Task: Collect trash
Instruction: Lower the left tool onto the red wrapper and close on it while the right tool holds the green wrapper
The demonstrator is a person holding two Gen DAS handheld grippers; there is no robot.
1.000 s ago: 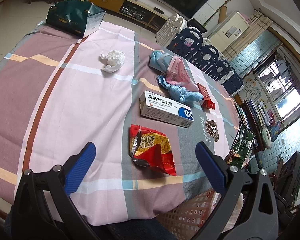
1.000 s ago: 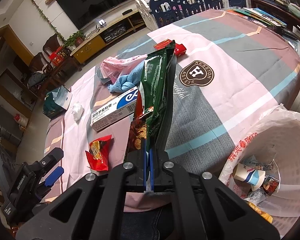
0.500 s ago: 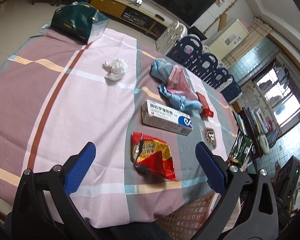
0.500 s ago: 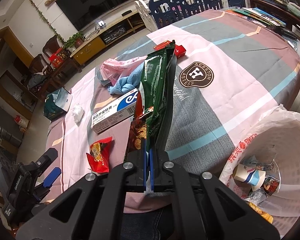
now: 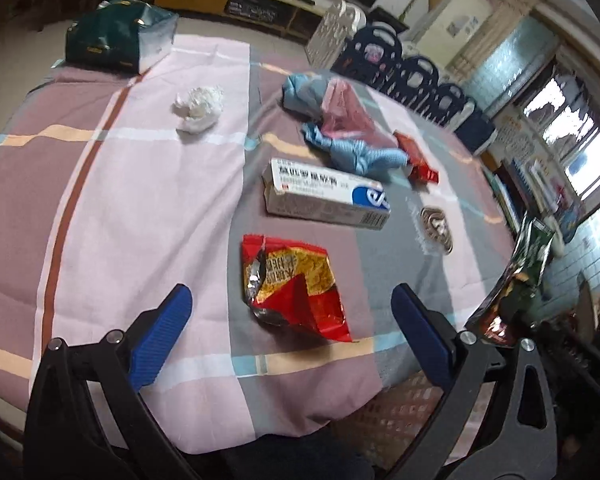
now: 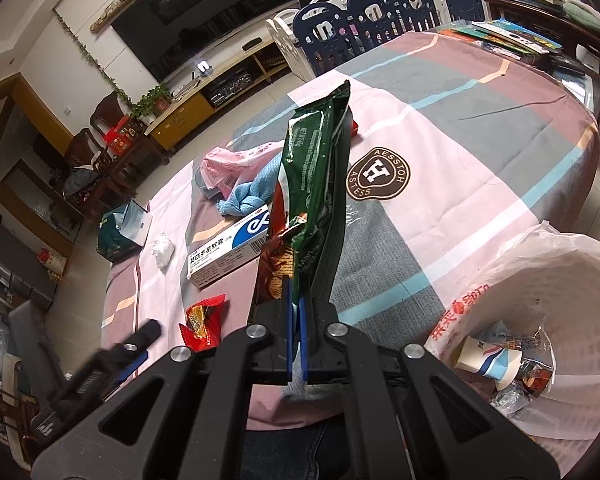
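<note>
My right gripper is shut on a tall green snack bag and holds it upright above the table's near edge; the bag also shows in the left wrist view. A white-lined trash basket with cups and wrappers stands to its right. My left gripper is open and empty, with a crumpled red snack wrapper lying just ahead between its fingers. Beyond lie a white medicine box, a blue cloth, a pink bag, a small red packet and a white tissue wad.
A dark green gift bag sits at the table's far left corner. Navy and white playpen panels stand behind the table. Books lie at the far right. The basket's woven side shows below the table edge.
My left gripper has moved in closer over the red wrapper. The right gripper still holds the green bag in about the same place.
</note>
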